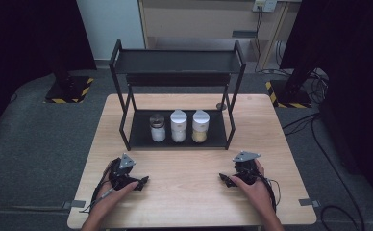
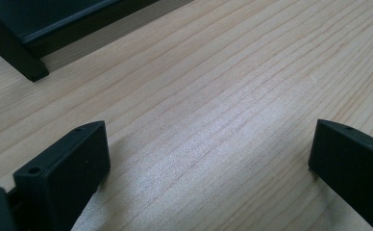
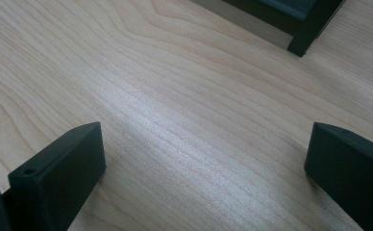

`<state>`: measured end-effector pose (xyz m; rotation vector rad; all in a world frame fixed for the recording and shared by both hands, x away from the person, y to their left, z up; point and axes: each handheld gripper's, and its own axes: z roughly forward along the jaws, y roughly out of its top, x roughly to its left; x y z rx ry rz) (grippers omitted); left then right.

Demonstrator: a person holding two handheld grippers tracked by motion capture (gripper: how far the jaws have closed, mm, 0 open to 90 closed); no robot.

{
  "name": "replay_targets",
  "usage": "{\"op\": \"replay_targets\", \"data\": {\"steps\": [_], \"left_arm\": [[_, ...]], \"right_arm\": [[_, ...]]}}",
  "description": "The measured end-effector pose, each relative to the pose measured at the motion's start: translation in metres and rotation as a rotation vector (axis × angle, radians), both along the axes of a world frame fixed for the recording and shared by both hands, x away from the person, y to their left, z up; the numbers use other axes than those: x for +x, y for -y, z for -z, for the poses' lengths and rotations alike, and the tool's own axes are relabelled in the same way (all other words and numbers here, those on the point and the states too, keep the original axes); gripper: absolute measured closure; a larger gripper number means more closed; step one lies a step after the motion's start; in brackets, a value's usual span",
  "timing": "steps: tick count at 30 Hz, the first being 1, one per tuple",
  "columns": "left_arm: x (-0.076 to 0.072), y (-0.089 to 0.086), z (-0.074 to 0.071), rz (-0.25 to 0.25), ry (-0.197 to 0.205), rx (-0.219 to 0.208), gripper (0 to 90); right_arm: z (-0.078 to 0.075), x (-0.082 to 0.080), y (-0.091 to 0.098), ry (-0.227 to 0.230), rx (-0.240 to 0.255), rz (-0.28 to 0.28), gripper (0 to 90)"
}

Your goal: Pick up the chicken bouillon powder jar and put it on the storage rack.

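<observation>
Left gripper and right gripper rest low on the wooden table, jaws spread wide, holding nothing, tips facing each other. Beyond both, three jars stand side by side on the black rack's lower shelf.

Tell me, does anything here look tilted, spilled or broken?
Nothing stands out. The three jars stand upright in a row on the rack's lower shelf, and both tongs, left and right, rest open on the table.
</observation>
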<state>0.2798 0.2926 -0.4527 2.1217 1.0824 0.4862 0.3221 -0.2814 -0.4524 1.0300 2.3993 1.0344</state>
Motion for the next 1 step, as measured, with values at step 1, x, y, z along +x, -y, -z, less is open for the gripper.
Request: {"op": "replay_targets", "data": {"steps": [1], "left_arm": [[-0.0001,0.0001,0.0000,-0.001,0.000,0.000,0.0]], "right_arm": [[0.0000,0.0000,0.0000,0.000,0.000,0.000,1.0]]}}
